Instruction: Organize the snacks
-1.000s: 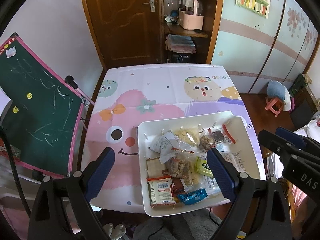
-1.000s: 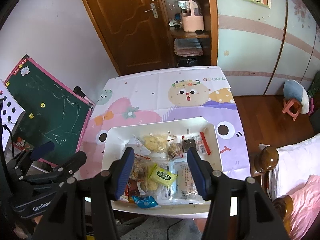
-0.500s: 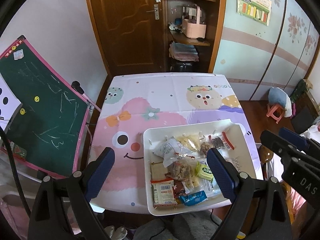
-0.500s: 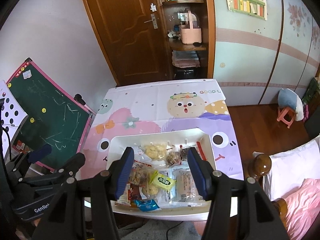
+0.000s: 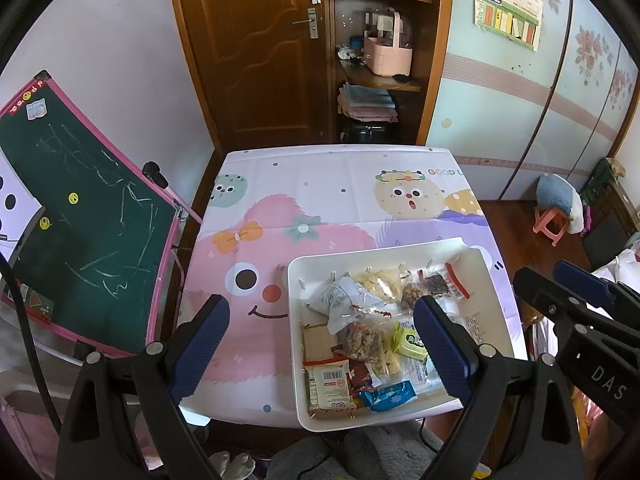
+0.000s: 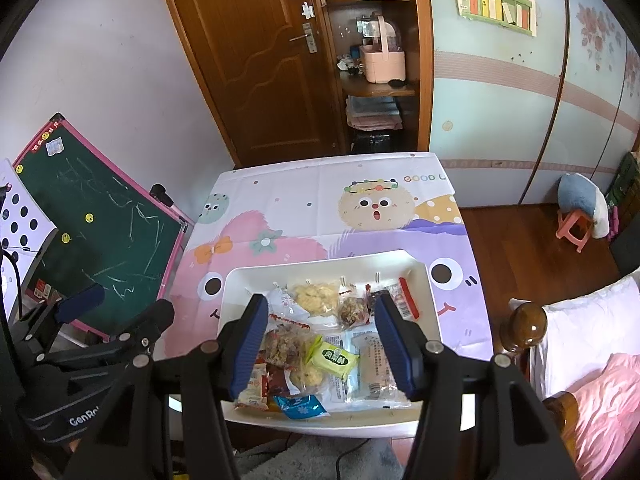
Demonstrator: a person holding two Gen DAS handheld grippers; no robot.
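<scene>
A white tray (image 5: 304, 272) (image 6: 240, 276) full of several wrapped snacks lies on the near right part of a table with a cartoon cloth (image 5: 320, 196) (image 6: 304, 200). Among the snacks are a green packet (image 5: 410, 342) (image 6: 334, 360), a blue packet (image 5: 386, 396) (image 6: 298, 406), and a pale yellow puffed bag (image 5: 380, 282) (image 6: 314, 296). My left gripper (image 5: 320, 340) hangs high above the table's near edge, jaws wide open and empty. My right gripper (image 6: 322, 344) hovers above the tray, jaws half apart, nothing between them. Each gripper shows at the edge of the other's view.
A green chalkboard with a pink frame (image 5: 76, 224) (image 6: 100, 240) leans left of the table. Behind the table stand a wooden door (image 5: 260, 52) and a shelf with a pink basket (image 5: 386, 54). A bed with a wooden post (image 6: 528, 326) is on the right, a pink stool (image 6: 572, 228) beyond.
Both views have tilted upward a little, so the table and tray sit lower in the frames and more of the door and shelf shows. Neither gripper's jaws have changed.
</scene>
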